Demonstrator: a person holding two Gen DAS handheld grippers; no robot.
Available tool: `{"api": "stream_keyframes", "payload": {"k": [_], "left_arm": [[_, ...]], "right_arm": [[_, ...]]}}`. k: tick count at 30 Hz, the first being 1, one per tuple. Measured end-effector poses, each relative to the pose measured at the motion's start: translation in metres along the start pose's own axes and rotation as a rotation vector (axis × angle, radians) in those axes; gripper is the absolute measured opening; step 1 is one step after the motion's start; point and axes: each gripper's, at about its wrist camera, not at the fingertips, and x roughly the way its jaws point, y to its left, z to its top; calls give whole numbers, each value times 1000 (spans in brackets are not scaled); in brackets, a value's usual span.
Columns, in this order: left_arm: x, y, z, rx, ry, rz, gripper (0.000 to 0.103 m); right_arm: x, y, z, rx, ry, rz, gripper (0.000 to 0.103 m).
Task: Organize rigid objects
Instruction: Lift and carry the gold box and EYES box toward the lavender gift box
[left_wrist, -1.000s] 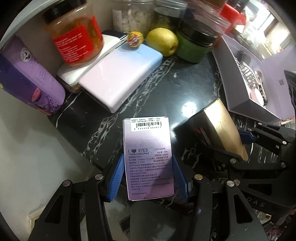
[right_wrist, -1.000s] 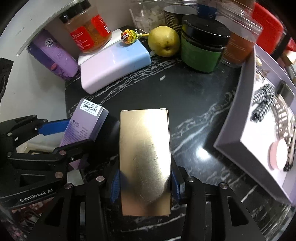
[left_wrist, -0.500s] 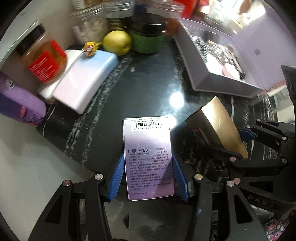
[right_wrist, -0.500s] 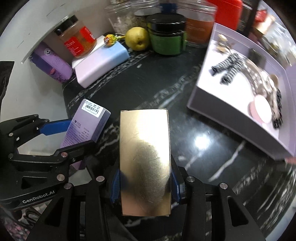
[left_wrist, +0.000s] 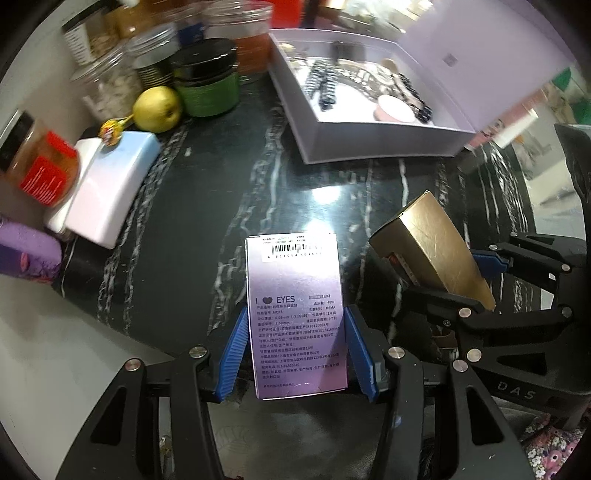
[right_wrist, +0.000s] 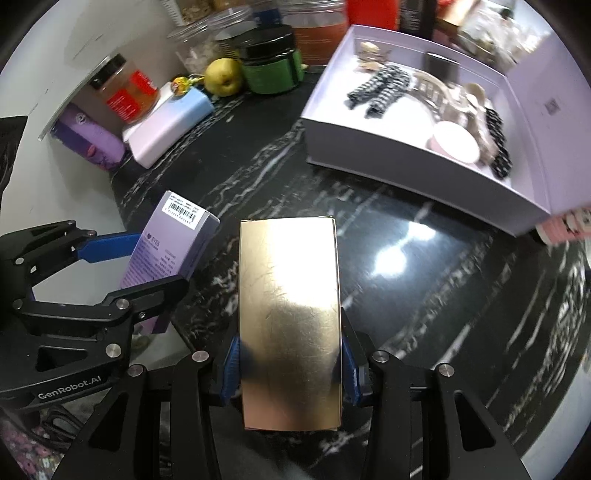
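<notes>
My left gripper is shut on a lilac "I love EYES" box, held above the black marble table. The same box also shows in the right wrist view, left of centre. My right gripper is shut on a gold box, which also shows in the left wrist view to the right of the lilac box. The two grippers sit side by side, boxes apart.
An open lilac tray box with hair accessories stands at the back right. Jars, a green-banded jar, a yellow pear, a pastel case with a lollipop and a purple tube line the back left.
Both grippers have pulled back and turned right with their boxes. The jars and pear look farther and the tray box has come more into view.
</notes>
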Motion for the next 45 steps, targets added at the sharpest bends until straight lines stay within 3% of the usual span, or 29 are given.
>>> {"api": "stream_keyframes", "payload": {"k": [13, 25, 33, 45], "left_arm": [[-3, -37, 8, 160, 28, -35, 51], [0, -58, 37, 355, 50, -73, 51], [1, -55, 65, 403, 50, -90, 51], [-1, -55, 110, 419, 17, -92, 51]], "right_arm": [[-14, -16, -27, 129, -7, -18, 44], [-21, -29, -31, 282, -18, -41, 43], [-24, -37, -20, 361, -38, -46, 43], [-35, -51, 14, 372, -73, -61, 43]]}}
